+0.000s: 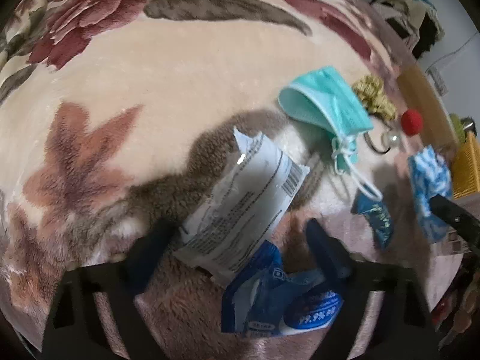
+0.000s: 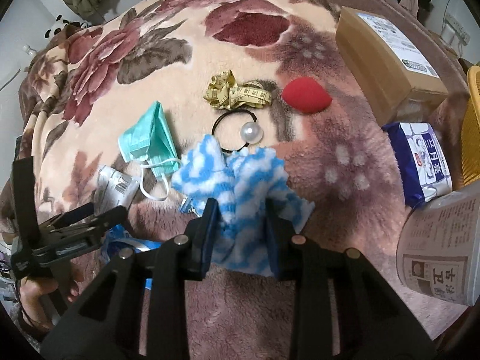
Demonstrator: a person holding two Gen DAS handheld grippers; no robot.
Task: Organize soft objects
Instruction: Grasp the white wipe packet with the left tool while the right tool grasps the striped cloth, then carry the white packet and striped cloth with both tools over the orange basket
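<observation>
My right gripper (image 2: 241, 210) is shut on a fluffy blue-and-white cloth (image 2: 231, 177) and holds it over the floral blanket (image 2: 168, 60). The cloth also shows in the left wrist view (image 1: 429, 180). My left gripper (image 1: 240, 237) is open, its fingers either side of a white and blue plastic packet (image 1: 243, 198). A teal face mask (image 1: 324, 99) (image 2: 150, 141), a yellow tape measure (image 2: 237, 91), a red sponge (image 2: 306, 96) and a black hair tie with a pearl (image 2: 251, 133) lie on the blanket beyond.
A cardboard box (image 2: 387, 60), a blue tissue pack (image 2: 420, 162), a yellow basket (image 2: 472, 126) and a newspaper-print container (image 2: 441, 246) stand at the right. A small blue sachet (image 1: 375, 216) lies near the mask.
</observation>
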